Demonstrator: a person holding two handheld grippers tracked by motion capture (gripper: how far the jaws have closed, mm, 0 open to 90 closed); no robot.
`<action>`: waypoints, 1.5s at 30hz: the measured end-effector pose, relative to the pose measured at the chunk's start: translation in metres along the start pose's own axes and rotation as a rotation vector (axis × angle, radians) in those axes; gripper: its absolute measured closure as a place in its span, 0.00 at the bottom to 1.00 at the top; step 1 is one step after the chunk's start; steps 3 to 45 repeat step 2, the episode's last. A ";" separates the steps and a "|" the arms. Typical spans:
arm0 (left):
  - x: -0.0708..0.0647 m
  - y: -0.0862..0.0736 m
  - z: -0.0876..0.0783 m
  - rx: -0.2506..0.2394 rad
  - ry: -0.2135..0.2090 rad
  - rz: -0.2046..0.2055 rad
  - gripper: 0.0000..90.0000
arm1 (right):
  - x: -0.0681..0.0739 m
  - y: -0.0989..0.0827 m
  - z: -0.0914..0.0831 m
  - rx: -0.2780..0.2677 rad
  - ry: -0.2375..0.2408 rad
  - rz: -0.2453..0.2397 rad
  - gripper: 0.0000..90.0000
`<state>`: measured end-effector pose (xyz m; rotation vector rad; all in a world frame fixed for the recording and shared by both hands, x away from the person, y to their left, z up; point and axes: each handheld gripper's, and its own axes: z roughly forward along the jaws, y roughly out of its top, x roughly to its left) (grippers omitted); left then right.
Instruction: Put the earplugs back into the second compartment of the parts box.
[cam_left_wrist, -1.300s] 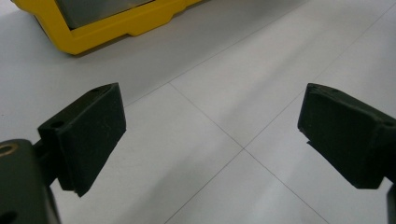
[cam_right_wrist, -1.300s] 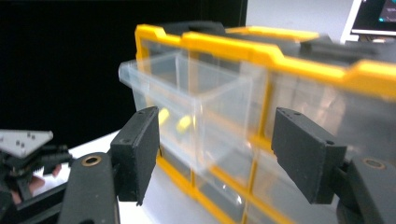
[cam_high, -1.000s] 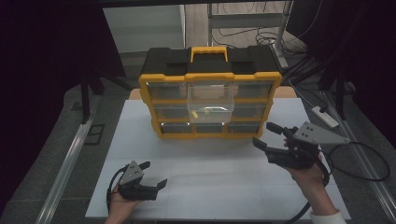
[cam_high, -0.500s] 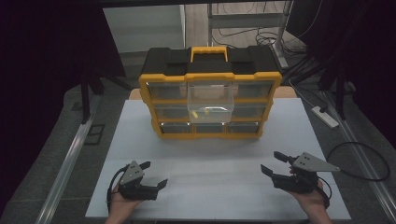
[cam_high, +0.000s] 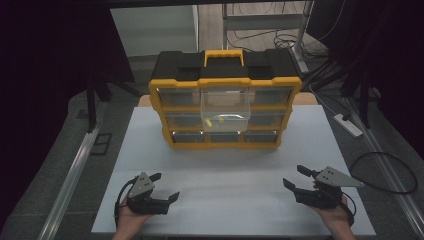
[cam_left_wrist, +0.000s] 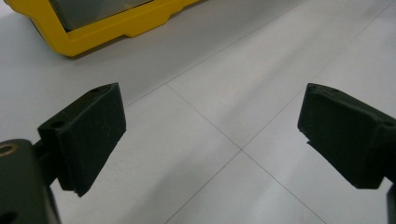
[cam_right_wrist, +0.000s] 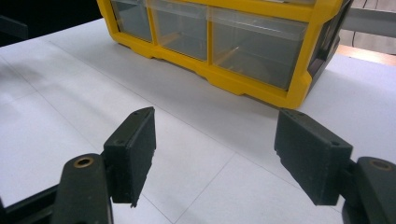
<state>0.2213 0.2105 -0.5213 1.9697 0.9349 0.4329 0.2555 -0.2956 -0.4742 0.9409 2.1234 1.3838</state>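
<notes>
Two grippers low over white table (cam_high: 230, 170), both with jaws wide, nothing between pads. Left gripper (cam_high: 161, 187) near front-left edge, right gripper (cam_high: 296, 179) near front-right, well apart from each other. Yellow-and-black drawer organizer (cam_high: 225, 112) upright at table's far middle, well ahead of both. Middle clear drawer (cam_high: 225, 107) pulled out, small yellow bits inside. Bottom drawers seen close in right gripper view.

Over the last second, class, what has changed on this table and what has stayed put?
The right gripper dropped from beside the yellow organizer to low over the white table at its near edge, jaws open and empty. The left gripper, the organizer and its pulled-out clear drawer stayed where they were.
</notes>
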 end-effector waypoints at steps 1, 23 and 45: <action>0.000 0.000 0.000 0.000 0.000 -0.001 0.09 | 0.000 -0.001 0.000 -0.001 -0.001 -0.001 0.32; 0.000 0.000 0.000 0.000 0.000 0.000 0.09 | 0.000 -0.001 0.000 -0.001 -0.001 -0.001 0.32; 0.000 0.000 0.000 0.000 0.000 0.000 0.09 | 0.000 -0.001 0.000 -0.001 -0.001 -0.001 0.32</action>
